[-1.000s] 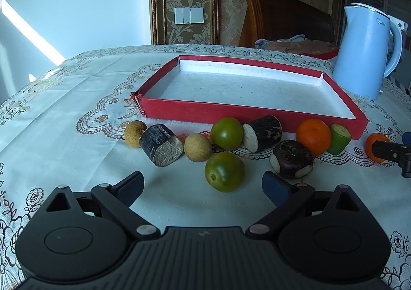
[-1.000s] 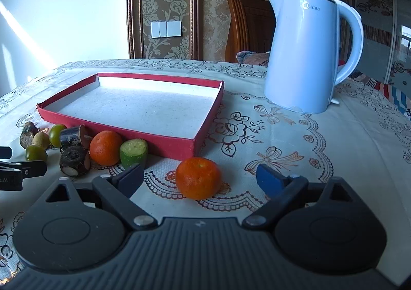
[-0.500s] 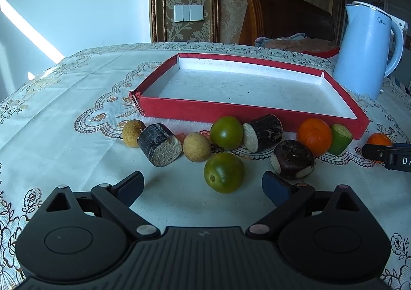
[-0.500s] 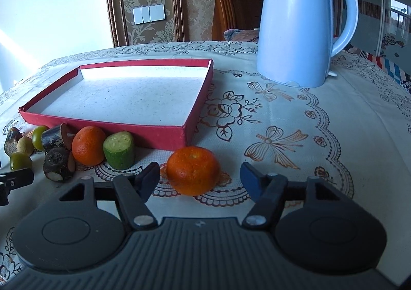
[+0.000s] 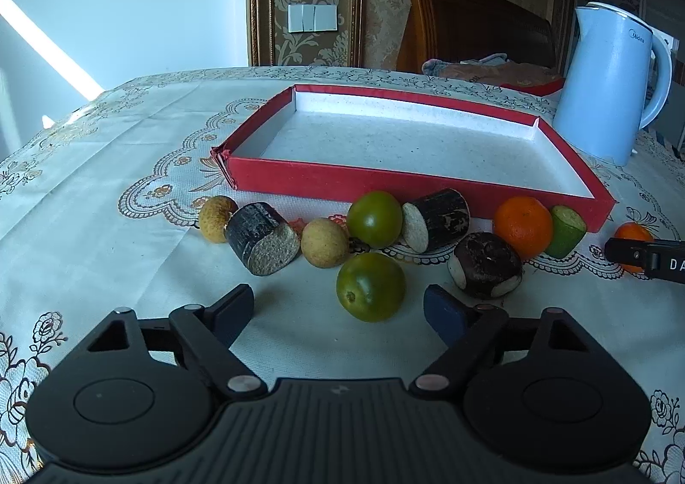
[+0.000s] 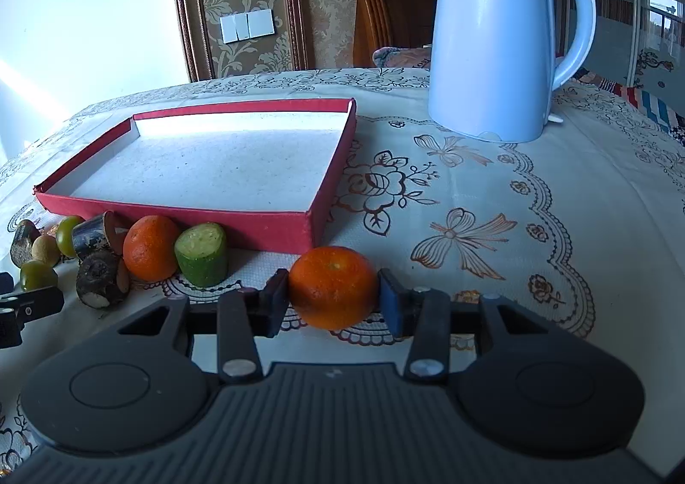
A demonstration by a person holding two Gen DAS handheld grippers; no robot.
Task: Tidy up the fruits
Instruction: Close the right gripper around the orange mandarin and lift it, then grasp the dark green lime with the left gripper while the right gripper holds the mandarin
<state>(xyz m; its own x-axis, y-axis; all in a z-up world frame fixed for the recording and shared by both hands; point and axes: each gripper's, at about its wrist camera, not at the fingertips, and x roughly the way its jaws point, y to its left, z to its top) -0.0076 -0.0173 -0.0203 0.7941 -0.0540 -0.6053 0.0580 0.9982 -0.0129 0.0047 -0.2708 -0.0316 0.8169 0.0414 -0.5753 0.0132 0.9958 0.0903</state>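
Lace tablecloth [image 6: 492, 201], "Midea" kettle [image 6: 492, 47], right gripper [image 6: 332, 300] jaws pinching tangerine [image 6: 333, 287], left gripper [image 5: 338, 308] jaws spread.

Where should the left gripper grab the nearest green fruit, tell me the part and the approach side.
Grip the green fruit across its widest middle, coming straight in from the near side, where the open left gripper already faces it. It is round and sits alone on the cloth, clear of the dark cut piece to its right, so both fingers should fit.

Right gripper [image 6: 333, 299] level and low over the table, fingers closed from 9 and 3 o'clock against the sides of a tangerine [image 6: 333, 286]. Left gripper [image 5: 338, 308] low too, fingers spread wide, gripping nothing.
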